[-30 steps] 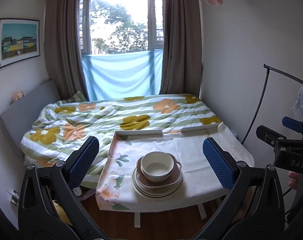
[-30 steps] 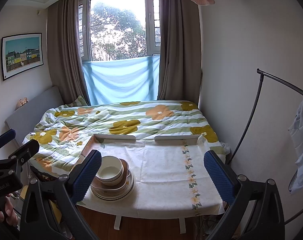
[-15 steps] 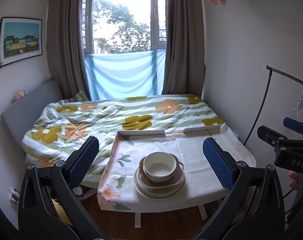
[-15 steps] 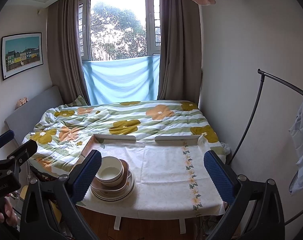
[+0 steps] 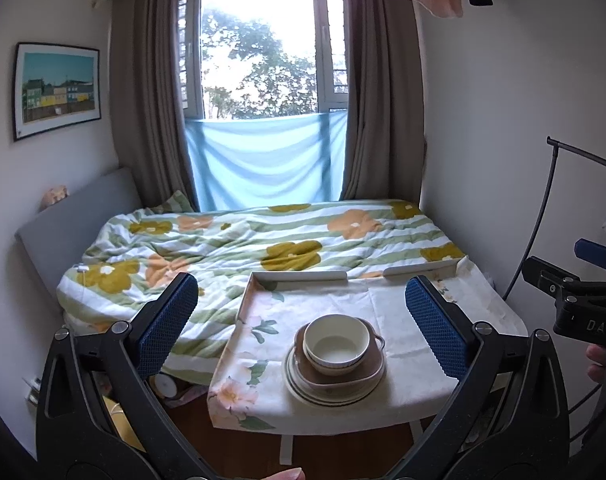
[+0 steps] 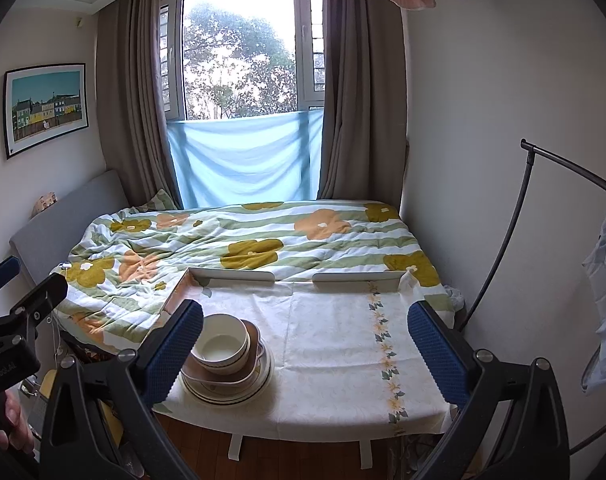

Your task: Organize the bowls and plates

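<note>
- Crockery sits in one stack near the left front edge of the cloth-covered folding table (image 5: 403, 312): a cream round ceramic bowl (image 5: 334, 345) on top, a brown two-handled dish (image 5: 339, 372) under it, cream round plates with dark rim lines (image 5: 327, 396) at the bottom.
- Left gripper (image 5: 301, 322) hovers short of the table, jaws spread wide, holding nothing.
- Right gripper (image 6: 305, 344) likewise gapes wide and empty, its left pad just beside the stack in view.
- Risks, as I judge them: a pinch on the glazed bowl rim could slip; nudging the stack could drag the loose cloth or push it over the near edge.
</note>
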`<state>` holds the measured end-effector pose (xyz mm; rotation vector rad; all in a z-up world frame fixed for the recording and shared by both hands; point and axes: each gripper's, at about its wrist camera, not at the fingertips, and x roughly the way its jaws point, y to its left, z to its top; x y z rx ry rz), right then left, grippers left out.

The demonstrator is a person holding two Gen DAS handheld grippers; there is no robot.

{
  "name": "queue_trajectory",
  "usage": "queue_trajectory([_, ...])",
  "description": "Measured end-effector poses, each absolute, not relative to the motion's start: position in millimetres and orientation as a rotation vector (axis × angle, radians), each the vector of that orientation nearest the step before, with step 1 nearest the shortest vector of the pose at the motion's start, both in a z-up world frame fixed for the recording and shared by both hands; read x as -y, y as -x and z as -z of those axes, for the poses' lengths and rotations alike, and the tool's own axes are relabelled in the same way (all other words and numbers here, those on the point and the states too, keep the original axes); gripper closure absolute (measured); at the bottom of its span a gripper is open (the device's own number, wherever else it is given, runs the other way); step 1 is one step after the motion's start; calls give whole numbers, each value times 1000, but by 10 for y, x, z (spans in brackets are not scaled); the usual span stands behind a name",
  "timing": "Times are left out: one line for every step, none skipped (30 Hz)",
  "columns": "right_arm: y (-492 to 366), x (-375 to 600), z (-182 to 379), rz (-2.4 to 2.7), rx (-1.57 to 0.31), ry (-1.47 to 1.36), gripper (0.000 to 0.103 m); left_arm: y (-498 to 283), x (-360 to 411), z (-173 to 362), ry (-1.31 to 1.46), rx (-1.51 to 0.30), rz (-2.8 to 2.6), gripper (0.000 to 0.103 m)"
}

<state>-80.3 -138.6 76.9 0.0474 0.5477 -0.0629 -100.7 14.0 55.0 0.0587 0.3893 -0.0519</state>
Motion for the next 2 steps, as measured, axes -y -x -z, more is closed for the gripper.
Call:
queue_trajectory([799,1385,-769,62,-548,-47,1,1014,-148,-549,-57,-387,55,0])
queue_trajectory([804,1382,-768,63,-549,-46,1,1006,-153,-547,-54,-387,61,0])
